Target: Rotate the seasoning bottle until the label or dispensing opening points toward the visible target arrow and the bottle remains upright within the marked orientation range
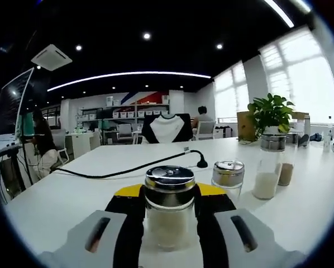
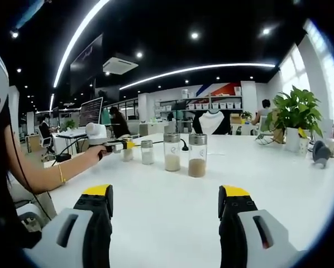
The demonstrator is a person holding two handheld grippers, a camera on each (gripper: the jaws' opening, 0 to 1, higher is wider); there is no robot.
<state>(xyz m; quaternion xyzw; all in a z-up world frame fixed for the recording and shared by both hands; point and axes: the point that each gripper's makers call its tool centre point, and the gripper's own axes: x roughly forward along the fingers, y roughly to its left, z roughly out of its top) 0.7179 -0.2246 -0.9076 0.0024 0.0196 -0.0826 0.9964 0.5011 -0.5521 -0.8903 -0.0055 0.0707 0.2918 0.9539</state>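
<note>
Our left gripper (image 1: 170, 223) clamps the steel-capped seasoning bottle (image 1: 169, 207) upright on the white table (image 1: 89, 190); our right gripper (image 2: 166, 204) stands apart, holding nothing.

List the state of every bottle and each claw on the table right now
Short seasoning bottle: upright, lid on, gripped.
Left claw: shut on the short seasoning bottle.
Right claw: open, holding nothing.
Small shaker: upright, capped.
Tall white-filled bottle: upright, capped.
Tall brown-filled bottle: upright, capped.
</note>
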